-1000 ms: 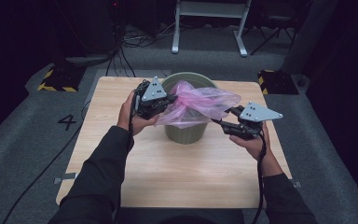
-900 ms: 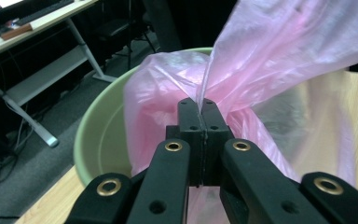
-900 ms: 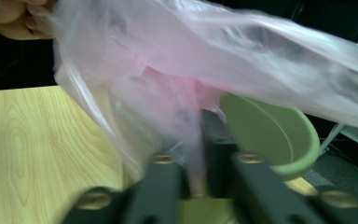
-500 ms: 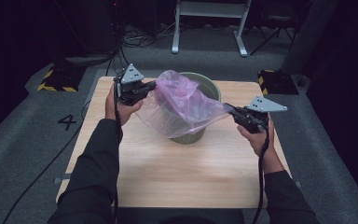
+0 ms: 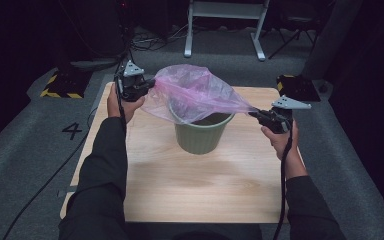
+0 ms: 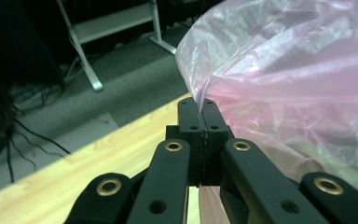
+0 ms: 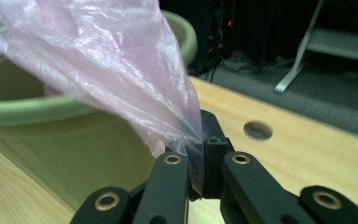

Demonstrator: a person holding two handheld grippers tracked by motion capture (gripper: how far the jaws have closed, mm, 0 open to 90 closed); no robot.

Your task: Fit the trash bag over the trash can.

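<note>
Two grippers, left gripper and right gripper each pinching pink bag, green bucket beneath

Dark sleeves; each black tool has brass rivets, grey triangular plate.

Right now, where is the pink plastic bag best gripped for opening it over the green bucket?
By its thin rim, at opposite sides, coming in from outside. The pink plastic bag is pulled taut there above the green bucket.
</note>
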